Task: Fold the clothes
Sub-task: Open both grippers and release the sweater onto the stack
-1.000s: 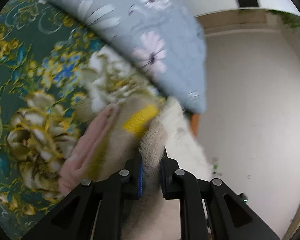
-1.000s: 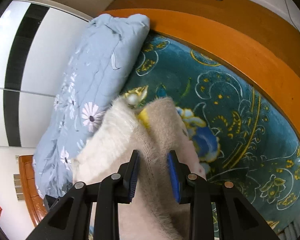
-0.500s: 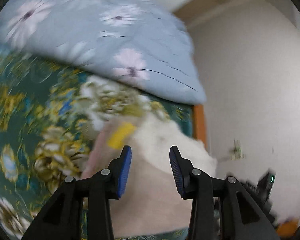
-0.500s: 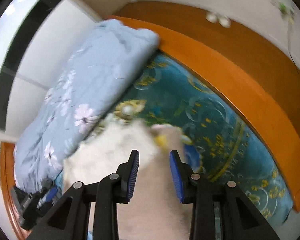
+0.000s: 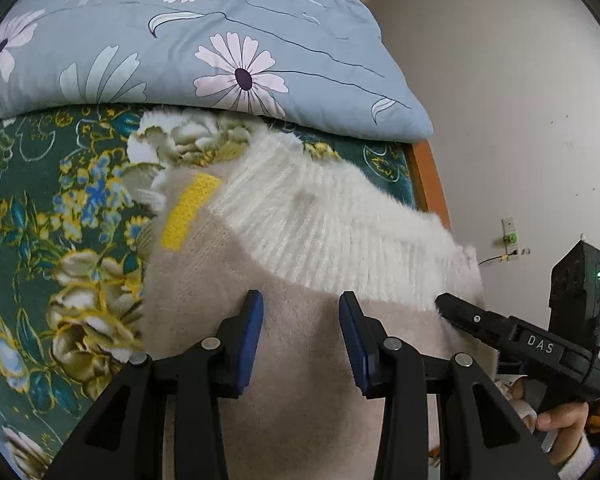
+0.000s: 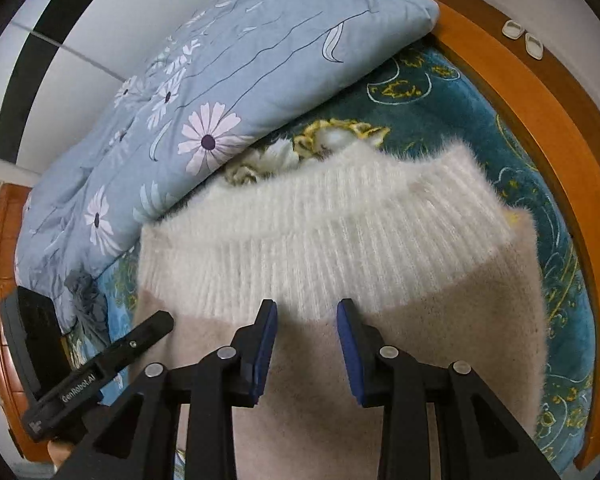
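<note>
A fuzzy cream and beige sweater (image 5: pixel 300 264) lies folded on the green floral blanket (image 5: pixel 40 208), its white ribbed band (image 5: pixel 340 236) on top and a yellow patch (image 5: pixel 188 210) at its left. It also shows in the right wrist view (image 6: pixel 360 248). My left gripper (image 5: pixel 300 332) is open and empty just above the beige part. My right gripper (image 6: pixel 306 340) is open and empty over the same sweater. The right gripper's finger (image 5: pixel 500 328) shows at the sweater's right edge; the left gripper's finger (image 6: pixel 112 356) shows at its left edge.
A light blue quilt with daisy print (image 5: pixel 200 48) is piled on the far side of the bed, also in the right wrist view (image 6: pixel 228 80). The orange wooden bed frame (image 6: pixel 540 92) curves around the blanket. A white wall (image 5: pixel 520 120) stands to the right.
Both grippers have let go of the sweater, opened and drawn back. The sweater, held up a second ago, now lies flat on the blanket.
</note>
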Demonstrator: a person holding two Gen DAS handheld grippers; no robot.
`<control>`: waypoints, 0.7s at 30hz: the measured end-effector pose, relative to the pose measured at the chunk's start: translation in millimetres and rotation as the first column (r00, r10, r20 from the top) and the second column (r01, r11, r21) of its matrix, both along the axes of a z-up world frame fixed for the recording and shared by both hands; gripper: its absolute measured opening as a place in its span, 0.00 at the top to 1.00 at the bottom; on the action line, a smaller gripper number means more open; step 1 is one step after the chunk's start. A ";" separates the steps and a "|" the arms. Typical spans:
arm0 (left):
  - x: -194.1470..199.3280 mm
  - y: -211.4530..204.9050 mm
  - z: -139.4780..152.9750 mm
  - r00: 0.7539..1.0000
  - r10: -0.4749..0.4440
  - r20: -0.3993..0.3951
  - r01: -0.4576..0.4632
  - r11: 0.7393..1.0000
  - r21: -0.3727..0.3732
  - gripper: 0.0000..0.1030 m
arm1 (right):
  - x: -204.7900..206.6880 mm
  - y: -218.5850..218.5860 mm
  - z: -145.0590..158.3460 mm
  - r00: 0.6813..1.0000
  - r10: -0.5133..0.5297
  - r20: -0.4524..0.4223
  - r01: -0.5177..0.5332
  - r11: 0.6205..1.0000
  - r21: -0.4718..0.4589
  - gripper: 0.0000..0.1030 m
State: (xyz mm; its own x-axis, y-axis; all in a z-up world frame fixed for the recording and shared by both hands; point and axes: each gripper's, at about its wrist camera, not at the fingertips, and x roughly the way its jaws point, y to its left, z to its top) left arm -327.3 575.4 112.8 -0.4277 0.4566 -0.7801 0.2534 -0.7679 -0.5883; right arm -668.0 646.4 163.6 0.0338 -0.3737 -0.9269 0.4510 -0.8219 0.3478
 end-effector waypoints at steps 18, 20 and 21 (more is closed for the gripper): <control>71.2 19.3 62.0 0.999 0.029 -0.037 -0.031 0.998 -0.054 0.41 | 76.2 79.6 71.4 0.997 0.031 -0.071 -0.033 0.999 -0.020 0.63; 89.8 28.6 66.0 0.999 0.019 -0.048 -0.022 0.998 -0.055 0.34 | 93.9 94.4 63.4 0.997 0.059 -0.054 -0.058 0.998 0.018 0.56; 97.2 33.1 66.3 0.999 0.018 -0.048 -0.021 0.998 -0.054 0.29 | 103.6 101.5 58.3 0.996 0.074 -0.050 -0.072 0.996 0.046 0.55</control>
State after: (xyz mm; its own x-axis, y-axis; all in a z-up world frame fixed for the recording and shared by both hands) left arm -230.1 608.5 179.1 -0.4732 0.4053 -0.7822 0.2417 -0.7941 -0.5577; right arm -564.4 748.0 221.9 0.0110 -0.3309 -0.9436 0.5268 -0.8001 0.2868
